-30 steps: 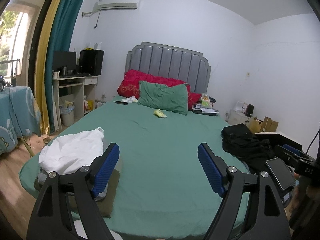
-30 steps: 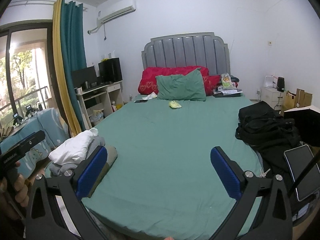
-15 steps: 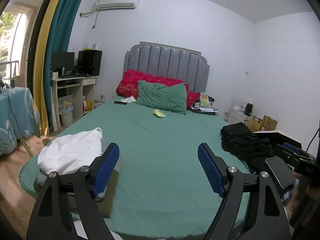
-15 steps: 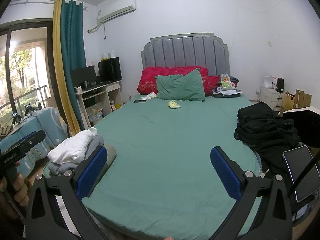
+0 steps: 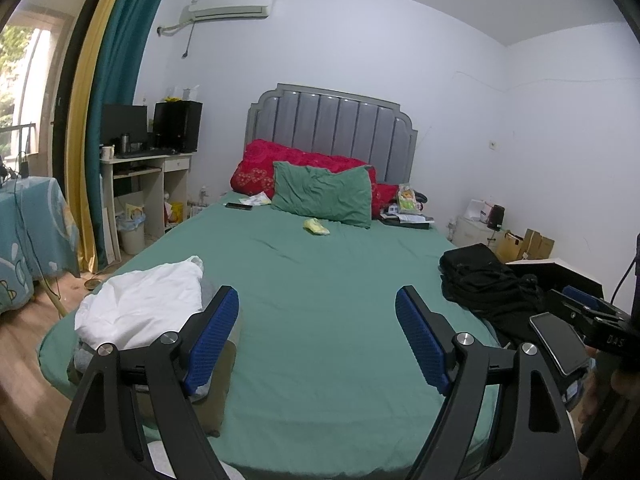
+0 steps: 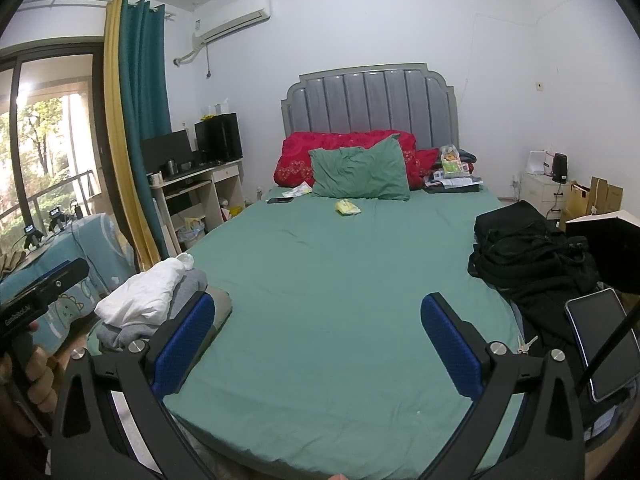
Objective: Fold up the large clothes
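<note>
Wide-open left claw (image 5: 317, 320) above green bed (image 5: 320, 280), white garment (image 5: 140, 308) beside.

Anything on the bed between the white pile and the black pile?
Only bare green sheet between the white pile and the black pile; both wrist views show it.

Open middle, cluttered edges

The green bed sheet (image 6: 320, 280) lies bare across its centre; a stack of clothes (image 6: 148, 300) blocks the left edge, a black clothes heap (image 6: 528, 256) and tablet (image 6: 600, 336) the right.
</note>
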Demonstrator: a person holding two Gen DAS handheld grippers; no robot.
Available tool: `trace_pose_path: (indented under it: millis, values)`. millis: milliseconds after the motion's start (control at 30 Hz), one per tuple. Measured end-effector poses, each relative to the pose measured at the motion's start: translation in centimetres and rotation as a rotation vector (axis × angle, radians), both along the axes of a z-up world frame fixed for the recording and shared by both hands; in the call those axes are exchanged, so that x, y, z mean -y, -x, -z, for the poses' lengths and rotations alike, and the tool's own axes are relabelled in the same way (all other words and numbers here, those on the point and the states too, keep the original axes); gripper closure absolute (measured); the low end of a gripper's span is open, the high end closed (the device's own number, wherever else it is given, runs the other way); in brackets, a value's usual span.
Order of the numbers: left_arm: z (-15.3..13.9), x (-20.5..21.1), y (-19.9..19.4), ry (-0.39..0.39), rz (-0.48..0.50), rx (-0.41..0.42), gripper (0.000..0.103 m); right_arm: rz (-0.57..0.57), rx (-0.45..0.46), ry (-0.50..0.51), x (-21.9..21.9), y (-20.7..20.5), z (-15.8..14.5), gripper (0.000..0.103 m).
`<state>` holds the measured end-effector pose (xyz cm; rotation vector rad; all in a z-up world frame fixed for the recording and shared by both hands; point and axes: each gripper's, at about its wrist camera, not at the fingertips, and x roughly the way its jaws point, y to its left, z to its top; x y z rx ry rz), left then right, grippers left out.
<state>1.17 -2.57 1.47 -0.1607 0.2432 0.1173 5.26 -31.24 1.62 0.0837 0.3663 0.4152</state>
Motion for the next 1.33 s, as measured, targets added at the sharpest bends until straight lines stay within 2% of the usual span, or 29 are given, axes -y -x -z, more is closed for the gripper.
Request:
trace_pose_path:
  millis: [1333]
  values:
    - [0.09, 0.01, -0.33, -0.004, 0.025, -0.010, 0.020, 0.004, -0.003, -0.002, 0.03, 0.17, 0.15, 0.001]
